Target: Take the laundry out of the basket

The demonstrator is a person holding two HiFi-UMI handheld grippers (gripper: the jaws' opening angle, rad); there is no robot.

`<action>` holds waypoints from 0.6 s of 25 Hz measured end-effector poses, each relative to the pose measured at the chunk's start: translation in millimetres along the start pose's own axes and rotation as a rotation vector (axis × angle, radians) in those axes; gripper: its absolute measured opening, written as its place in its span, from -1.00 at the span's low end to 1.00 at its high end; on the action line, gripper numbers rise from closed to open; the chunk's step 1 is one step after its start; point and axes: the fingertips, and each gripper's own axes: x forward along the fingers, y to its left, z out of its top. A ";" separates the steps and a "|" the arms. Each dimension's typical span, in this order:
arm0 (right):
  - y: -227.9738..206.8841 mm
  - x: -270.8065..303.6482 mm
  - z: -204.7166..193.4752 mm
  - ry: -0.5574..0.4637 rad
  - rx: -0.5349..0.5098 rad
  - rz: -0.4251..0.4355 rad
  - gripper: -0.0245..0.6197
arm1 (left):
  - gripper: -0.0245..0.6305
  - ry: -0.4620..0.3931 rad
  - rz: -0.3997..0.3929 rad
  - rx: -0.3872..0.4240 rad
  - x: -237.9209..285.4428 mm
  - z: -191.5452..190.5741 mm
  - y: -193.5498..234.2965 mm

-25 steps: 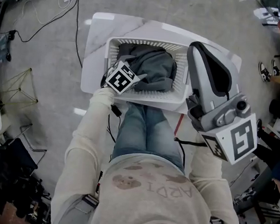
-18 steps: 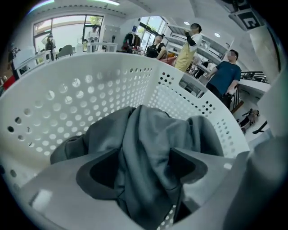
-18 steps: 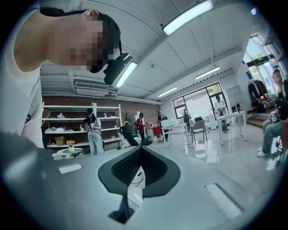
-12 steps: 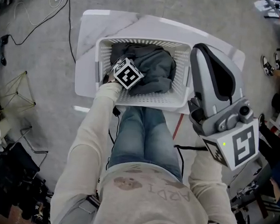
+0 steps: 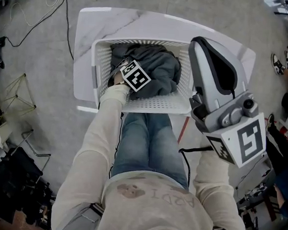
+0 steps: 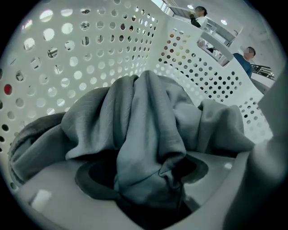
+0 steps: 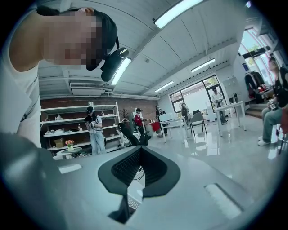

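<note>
Compared with a second ago, the left gripper (image 5: 132,72) has gone from the near rim of the white laundry basket (image 5: 155,104) deeper inside. It is now in the 9 o'clock half of the basket, right at the grey garment (image 5: 160,66). In the left gripper view a thick fold of this grey cloth runs down into the gap of the jaws and is pinched there, so the jaws are clamped on the fabric.

The right gripper (image 5: 215,58) has hardly moved. It stays lifted high at 3 o'clock from the basket, outside its wall. Its own view shows the dark pads closed together with nothing between them, looking out into the room.

The laundry is all inside the basket, piled toward the 12 o'clock wall. The basket stands on the white table (image 5: 91,28), in front of the person's knees.

I judge that the reaching step is finished and the grasp is made, but nothing is taken out yet. The next move probably needs a lift straight up, high enough that the hanging part of the garment passes over the rim and does not drag the light basket.
</note>
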 end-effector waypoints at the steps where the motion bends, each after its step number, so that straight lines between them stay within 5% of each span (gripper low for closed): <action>1: -1.5 1.1 -1.9 0.001 0.004 0.000 -0.84 | 0.18 0.004 0.008 0.004 1.6 -0.2 0.6; 6: -6.1 3.9 -4.7 -0.001 0.006 0.000 -0.84 | 0.14 0.001 0.060 0.026 5.6 -0.4 2.5; 9: -7.0 1.7 -3.1 -0.006 0.001 -0.001 -0.84 | -0.09 -0.025 0.080 0.034 5.4 -2.1 -0.5; 15: -9.8 -6.9 0.8 -0.008 -0.007 -0.014 -0.84 | -0.45 -0.005 0.088 -0.086 -1.1 -1.5 2.3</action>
